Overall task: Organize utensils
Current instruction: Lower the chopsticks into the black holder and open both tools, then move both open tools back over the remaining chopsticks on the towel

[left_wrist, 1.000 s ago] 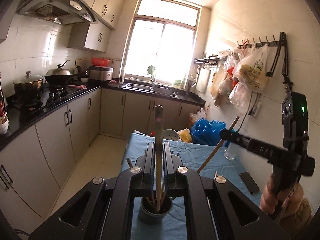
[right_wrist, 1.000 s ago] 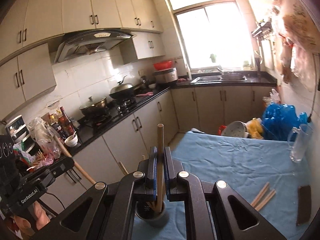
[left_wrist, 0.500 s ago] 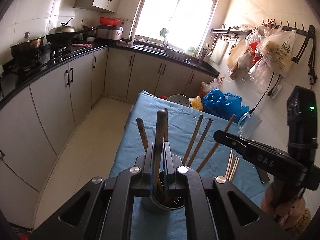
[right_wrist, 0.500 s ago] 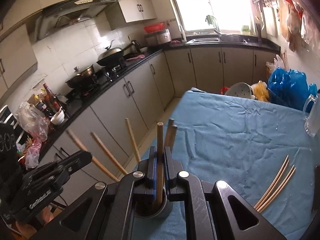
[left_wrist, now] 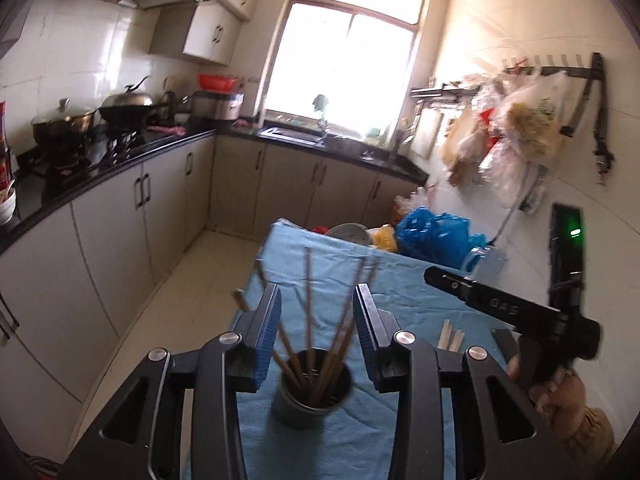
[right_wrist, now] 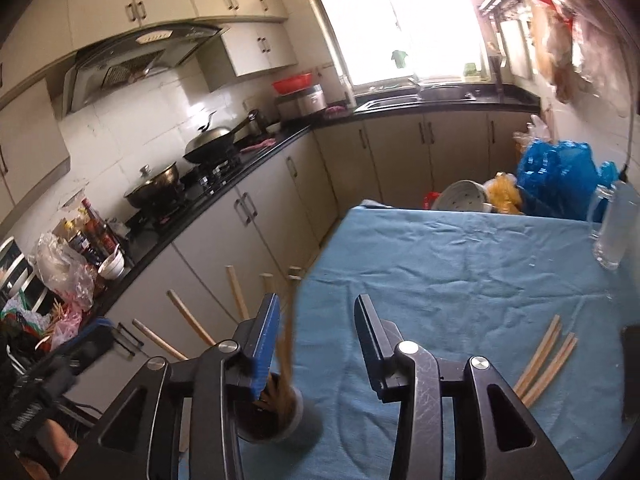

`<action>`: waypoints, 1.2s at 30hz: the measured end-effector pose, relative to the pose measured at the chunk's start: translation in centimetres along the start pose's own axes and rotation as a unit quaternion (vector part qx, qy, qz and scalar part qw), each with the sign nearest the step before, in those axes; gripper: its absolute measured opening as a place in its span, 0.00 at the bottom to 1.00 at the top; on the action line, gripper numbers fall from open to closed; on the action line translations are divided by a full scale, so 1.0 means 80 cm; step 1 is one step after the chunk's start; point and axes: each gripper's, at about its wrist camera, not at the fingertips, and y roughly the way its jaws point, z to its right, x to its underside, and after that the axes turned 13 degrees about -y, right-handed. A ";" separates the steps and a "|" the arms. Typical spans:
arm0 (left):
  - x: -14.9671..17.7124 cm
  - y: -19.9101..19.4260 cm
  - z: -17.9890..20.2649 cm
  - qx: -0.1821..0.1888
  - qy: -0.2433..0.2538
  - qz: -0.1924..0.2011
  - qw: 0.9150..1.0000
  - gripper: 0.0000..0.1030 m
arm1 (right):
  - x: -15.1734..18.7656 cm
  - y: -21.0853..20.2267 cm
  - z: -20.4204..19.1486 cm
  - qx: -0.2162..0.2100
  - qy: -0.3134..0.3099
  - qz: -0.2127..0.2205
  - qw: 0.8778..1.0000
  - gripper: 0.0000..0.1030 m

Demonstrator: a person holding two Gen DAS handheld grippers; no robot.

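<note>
A grey utensil cup [left_wrist: 310, 400] stands on the blue cloth near the table's front edge, with several wooden chopsticks [left_wrist: 308, 320] fanned out in it. My left gripper [left_wrist: 317, 312] is open and empty just above the cup. My right gripper [right_wrist: 316, 324] is open and empty; the cup [right_wrist: 280, 420] sits by its left finger, chopsticks [right_wrist: 236, 300] leaning left. The right gripper also shows in the left wrist view [left_wrist: 460, 284]. A few loose chopsticks [right_wrist: 544, 360] lie on the cloth at the right, also in the left wrist view [left_wrist: 450, 334].
The table with the blue cloth [right_wrist: 460, 264] carries a clear glass mug [right_wrist: 612, 228] at the far right and a dark phone [right_wrist: 632, 372] at the right edge. A blue plastic bag [right_wrist: 556, 176] and a colander [right_wrist: 460, 196] lie behind the table. Counter and cabinets [left_wrist: 120, 200] run along the left.
Both grippers were shut on a wooden chopstick over the cup. Both have now opened and let go; the chopsticks stand in the cup.
</note>
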 end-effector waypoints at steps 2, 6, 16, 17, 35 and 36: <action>0.010 -0.009 0.013 0.015 0.006 -0.004 1.000 0.43 | 0.016 -0.015 0.025 0.019 0.008 -0.003 1.000 0.49; 0.045 -0.010 0.042 0.051 0.018 -0.035 0.998 0.47 | 0.074 -0.030 0.091 0.060 0.048 -0.039 0.996 0.50; 0.148 0.079 0.094 0.057 0.035 -0.176 0.982 0.47 | 0.201 0.003 0.194 0.114 0.098 -0.154 0.977 0.44; 0.154 0.085 0.096 0.052 0.037 -0.181 0.981 0.47 | 0.204 0.005 0.196 0.117 0.100 -0.155 0.976 0.44; 0.226 0.222 0.150 0.027 0.073 -0.259 0.963 0.47 | 0.261 -0.034 0.270 0.176 0.124 -0.185 0.959 0.39; 0.232 0.238 0.158 0.024 0.081 -0.262 0.961 0.47 | 0.269 -0.047 0.277 0.175 0.138 -0.180 0.958 0.39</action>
